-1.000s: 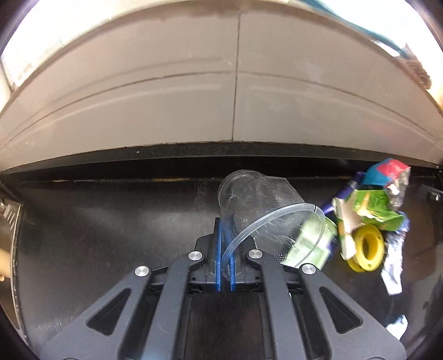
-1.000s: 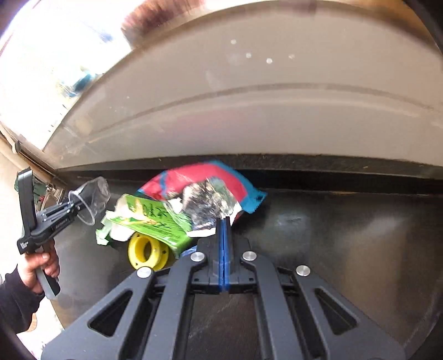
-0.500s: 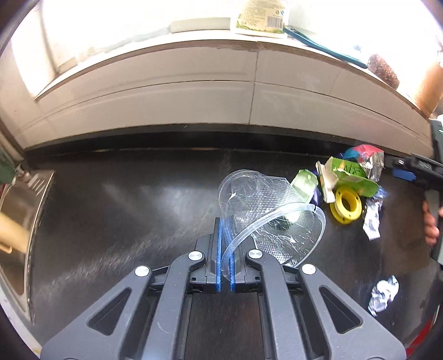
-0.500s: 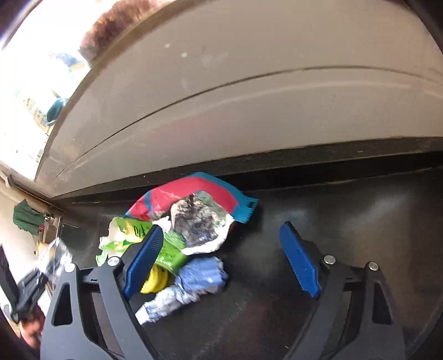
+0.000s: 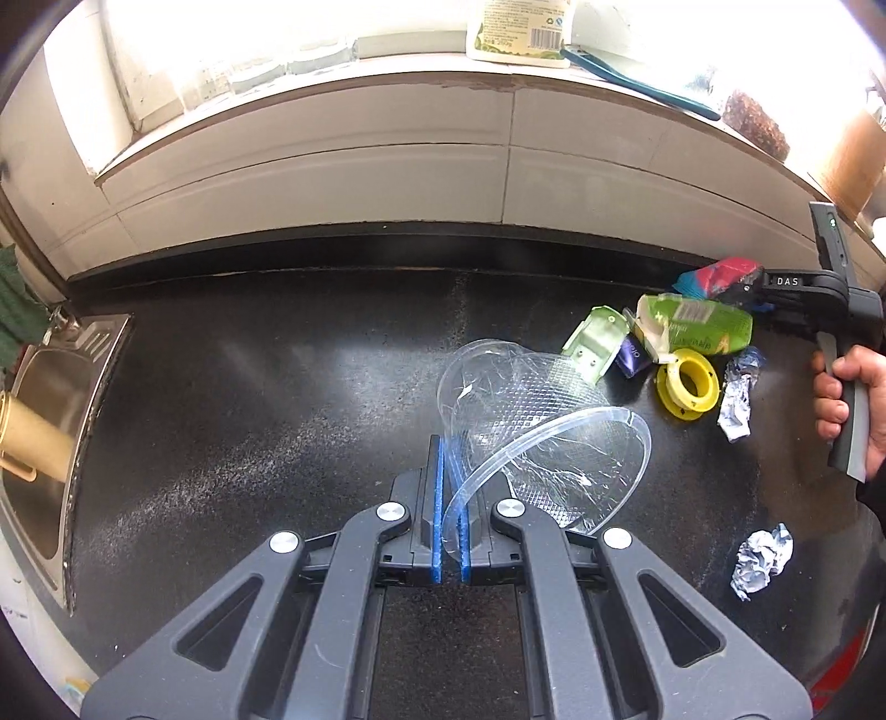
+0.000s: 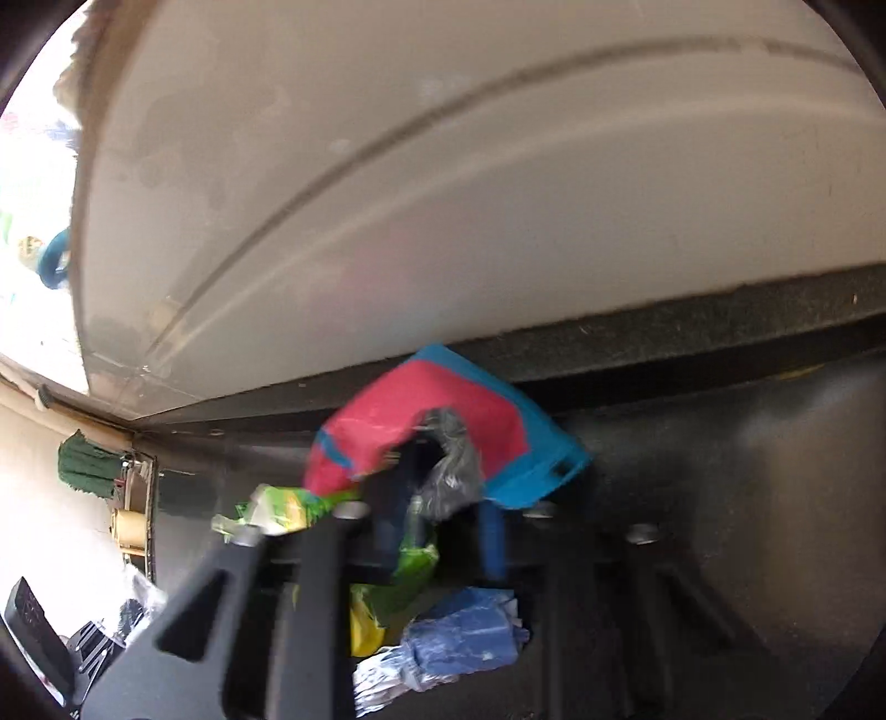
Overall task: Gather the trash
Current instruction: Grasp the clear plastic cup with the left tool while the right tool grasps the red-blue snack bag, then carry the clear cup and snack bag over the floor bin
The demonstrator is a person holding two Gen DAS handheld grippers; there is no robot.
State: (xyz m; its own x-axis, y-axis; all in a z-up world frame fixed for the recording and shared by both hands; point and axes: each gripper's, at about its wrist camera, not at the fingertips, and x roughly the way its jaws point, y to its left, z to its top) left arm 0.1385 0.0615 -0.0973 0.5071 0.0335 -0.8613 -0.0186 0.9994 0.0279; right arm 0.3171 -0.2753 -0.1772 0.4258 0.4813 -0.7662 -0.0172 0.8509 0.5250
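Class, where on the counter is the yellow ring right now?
In the left wrist view the yellow ring lies on the black counter at right, just below the green packet and left of a crumpled foil scrap.

A black speckled counter (image 5: 277, 387) runs under a pale tiled wall (image 5: 387, 166), with a dark raised strip where the two meet. Above the tiles a sill (image 5: 332, 88) catches strong daylight from a window (image 5: 277, 33), washed out to white. On the sill stand a white tub (image 5: 520, 33), a blue-handled tool (image 5: 637, 83) and what may be a brown brush (image 5: 756, 122). At the counter's left end sits a steel sink (image 5: 50, 421), with a green cloth (image 5: 16, 315) hanging above it.
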